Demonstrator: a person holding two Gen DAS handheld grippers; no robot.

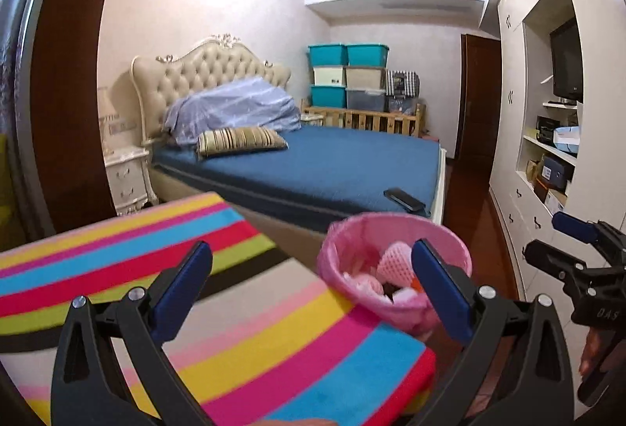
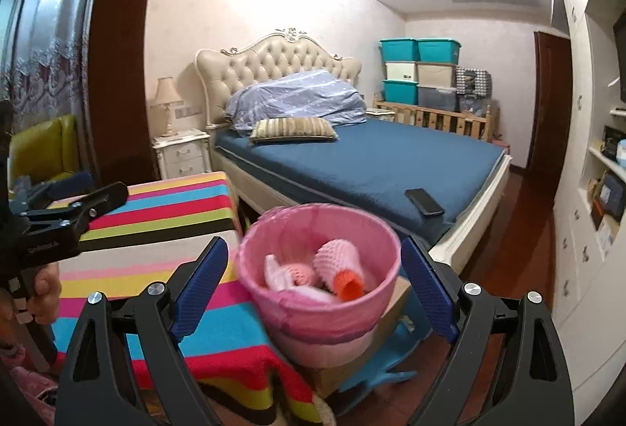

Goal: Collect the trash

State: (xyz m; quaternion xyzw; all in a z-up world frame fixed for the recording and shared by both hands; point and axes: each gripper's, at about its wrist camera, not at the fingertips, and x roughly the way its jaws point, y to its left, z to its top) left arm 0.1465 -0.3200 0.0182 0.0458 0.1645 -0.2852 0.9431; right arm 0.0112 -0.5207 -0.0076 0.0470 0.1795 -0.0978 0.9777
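A pink bin [image 2: 317,293] lined with a pink bag stands past the edge of the striped table [image 2: 156,230]. It holds pink foam fruit nets [image 2: 336,261], an orange one [image 2: 348,285] and white scraps. It also shows in the left wrist view [image 1: 395,269]. My right gripper [image 2: 313,285] is open and empty, its jaws wide on either side of the bin, above it. My left gripper [image 1: 313,293] is open and empty above the table's striped cloth [image 1: 234,328], just left of the bin. Each gripper shows at the other view's edge.
A bed [image 2: 371,167] with a blue cover stands behind the bin, a black phone [image 2: 424,202] near its corner. The bin sits on a cardboard box [image 2: 391,312] over blue plastic. White cabinets [image 2: 587,230] line the right; a nightstand [image 2: 184,152] and yellow chair [image 2: 47,148] stand left.
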